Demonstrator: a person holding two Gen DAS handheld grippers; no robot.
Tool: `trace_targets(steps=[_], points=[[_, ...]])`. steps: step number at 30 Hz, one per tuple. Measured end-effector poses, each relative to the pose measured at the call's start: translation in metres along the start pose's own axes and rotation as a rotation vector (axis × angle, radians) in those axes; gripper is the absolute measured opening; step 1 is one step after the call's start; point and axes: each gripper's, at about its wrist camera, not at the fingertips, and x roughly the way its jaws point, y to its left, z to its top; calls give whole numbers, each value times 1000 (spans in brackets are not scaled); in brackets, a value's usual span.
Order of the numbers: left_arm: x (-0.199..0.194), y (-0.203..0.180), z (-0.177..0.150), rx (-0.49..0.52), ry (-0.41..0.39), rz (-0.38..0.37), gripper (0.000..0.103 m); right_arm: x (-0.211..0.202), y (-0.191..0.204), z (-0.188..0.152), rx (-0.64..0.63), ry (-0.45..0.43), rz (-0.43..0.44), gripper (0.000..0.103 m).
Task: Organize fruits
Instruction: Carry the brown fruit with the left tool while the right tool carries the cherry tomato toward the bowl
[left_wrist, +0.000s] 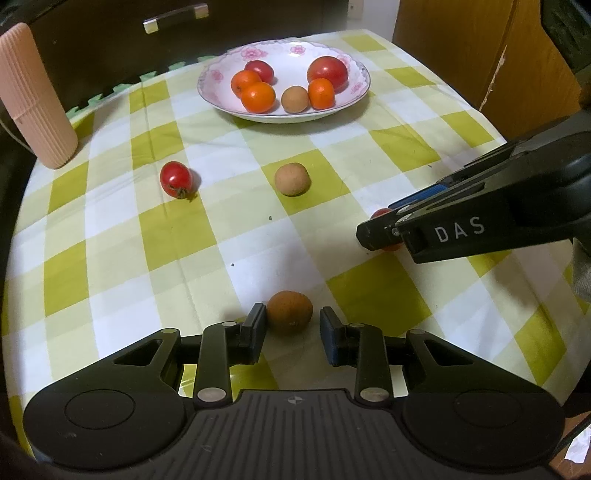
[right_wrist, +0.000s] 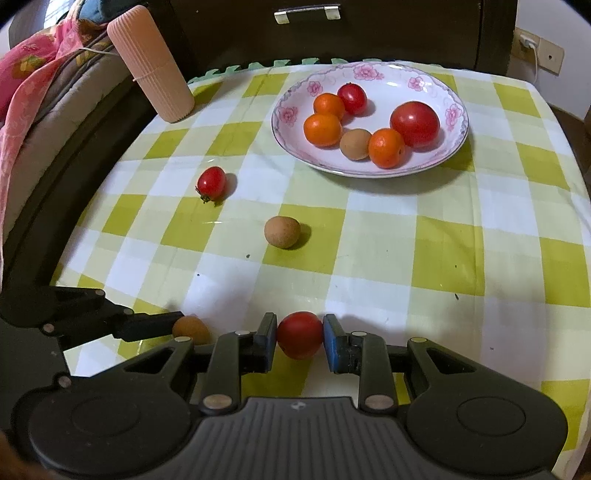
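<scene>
Fruits are what I'm sorting, and both of my tools are at the pick-up step. Four pieces lie loose on the checked worktop (right_wrist: 461, 236). The near tomato (right_wrist: 300, 334) sits between the pads of my right hand-held gripper (right_wrist: 300, 338); the jaws are narrowed until both pads look to be touching its skin, so I read it as gripped, though it appears to be resting on the cloth, not lifted. The near brown fruit (left_wrist: 290, 312) sits between the pads of my left hand-held gripper (left_wrist: 291, 328). The left pad is at its side, and a small gap shows on the right, so that one is narrow but not closed.

Further out lie a second brown fruit (left_wrist: 292, 179) and a small tomato (left_wrist: 176, 179), well apart from each other. Beyond them the flowered plate (right_wrist: 458, 110) already holds six pieces.

Next, I judge, the left needs to finish closing. Then each should lift straight up and carry to the plate, setting down gently in a free spot so nothing rolls out. The tomato calls for a light squeeze.
</scene>
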Motion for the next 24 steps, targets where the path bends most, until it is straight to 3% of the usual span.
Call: trace_targets(steps=[12, 24], points=[[1, -1, 1, -10, -1, 3, 44, 7, 0, -3, -14, 18, -15, 27], [-2, 5, 9, -33, -17, 7, 36, 3, 3, 0, -51, 5, -37, 27]])
